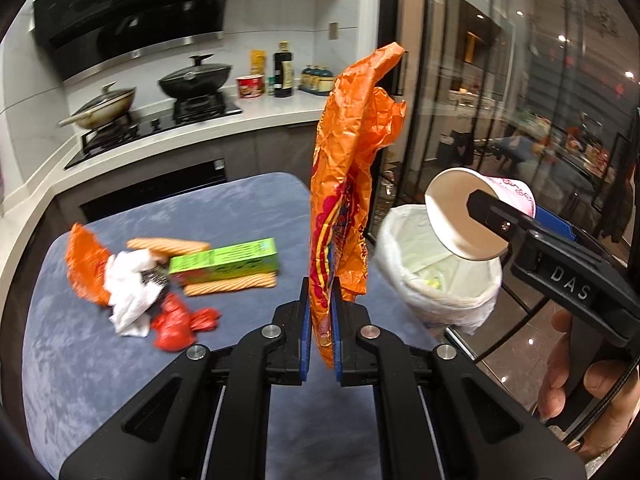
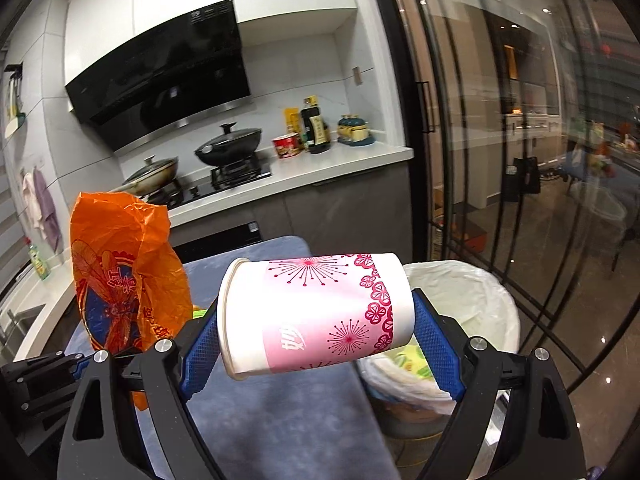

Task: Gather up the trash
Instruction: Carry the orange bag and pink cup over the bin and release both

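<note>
Over the blue table (image 1: 100, 360), both grippers carry trash toward the bin.

L gripper (image 1: 320, 320): jaws closed tight on an orange wrapper (image 1: 348, 152), pinched near its lower end; the rest stands up crumpled above the pads. Grip looks firm. Wrapper clear of the table.

R gripper (image 2: 316, 320): jaws spread wide and clamped end to end on a paper cup (image 2: 316, 312), one pad at the rim, the other at the base. Cup lies sideways, pink flower print up. Seen from the L wrist, the cup's open mouth faces the camera and hangs just above the near rim of the bin (image 1: 440, 280).

Bin: white liner, some scraps already inside, standing beside the table's right edge, next to the glass door (image 2: 520, 120).

Remaining on table, well apart from the bin: green box (image 1: 224, 266), two striped sticks beside it, white tissue (image 1: 128, 288), red bag (image 1: 180, 324), second orange wrapper piece (image 1: 84, 264).

Step in hand, by judgement: transport to bin, two items at once; pickup done, drop not yet done.

Next move calls for: R cup fully over the liner opening, then release. L wrapper needs further carry to the right before release. Light film may cling to pads or drift outside rim.
</note>
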